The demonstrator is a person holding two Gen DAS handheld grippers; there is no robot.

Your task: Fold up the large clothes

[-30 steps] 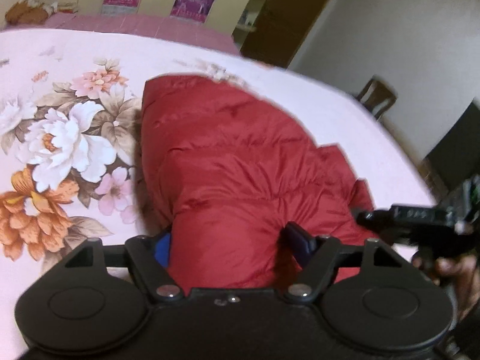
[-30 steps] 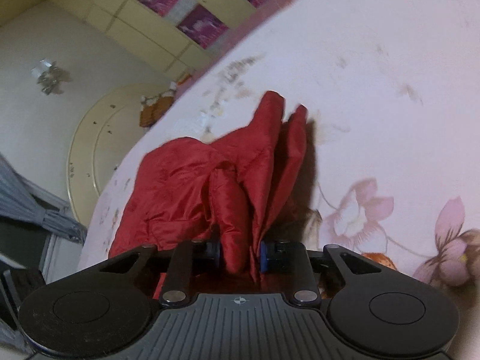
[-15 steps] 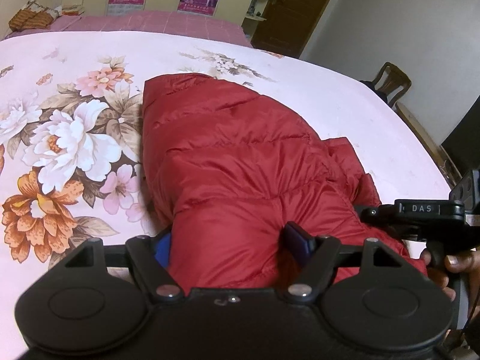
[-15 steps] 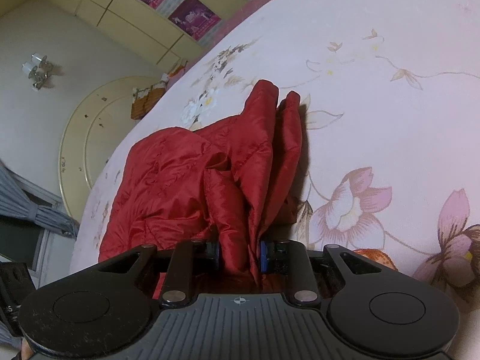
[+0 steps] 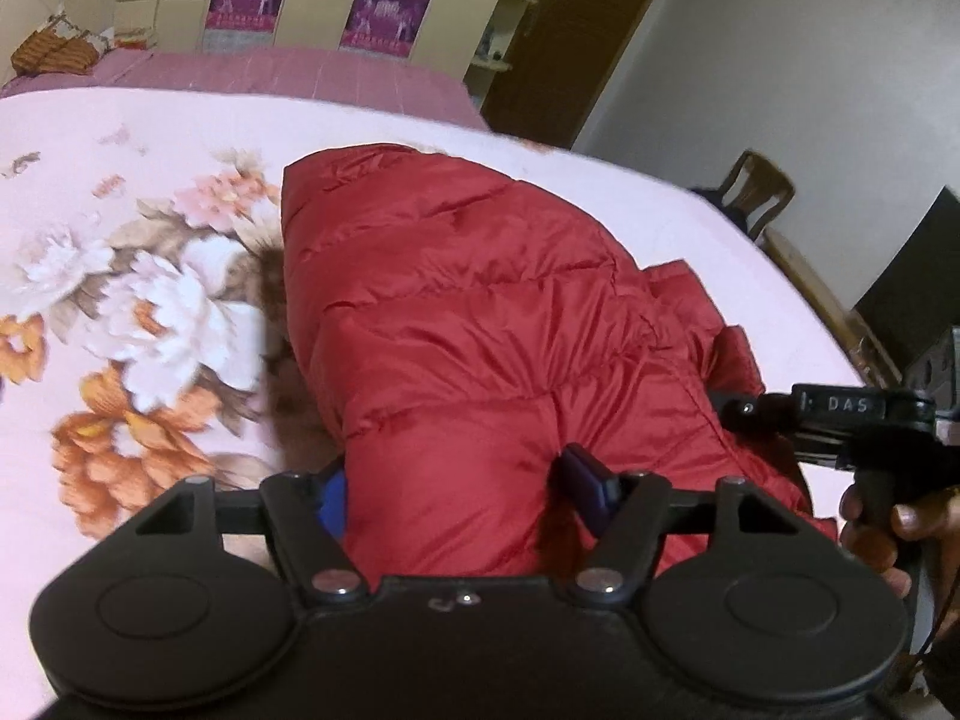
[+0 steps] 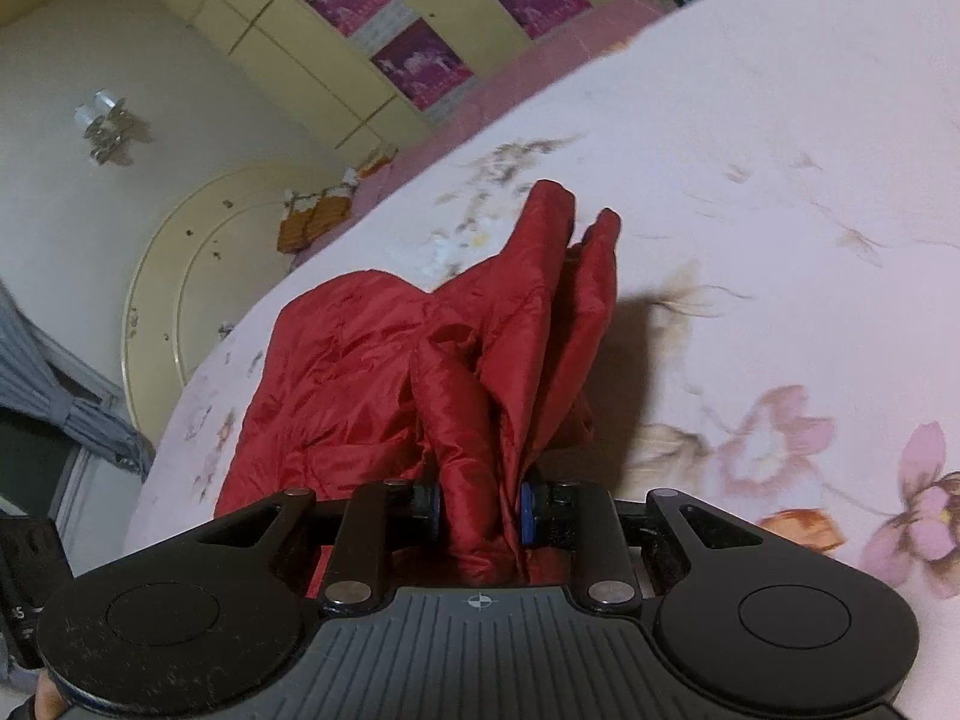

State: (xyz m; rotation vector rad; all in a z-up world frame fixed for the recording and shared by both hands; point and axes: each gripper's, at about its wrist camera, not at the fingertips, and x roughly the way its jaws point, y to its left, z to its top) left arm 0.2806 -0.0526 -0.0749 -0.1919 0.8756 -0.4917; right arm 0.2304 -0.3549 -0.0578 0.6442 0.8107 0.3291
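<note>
Both grippers are lifting slightly, left gripper and right gripper clamping the half-folded red puffer jacket near the bed's edge; further folds seem left.

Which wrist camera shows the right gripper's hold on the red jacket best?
The right wrist view: the right gripper has a bunched fold of the red jacket pinched between its blue pads. The left wrist view shows only that gripper's side and the hand holding it; its pads are hidden there.
</note>
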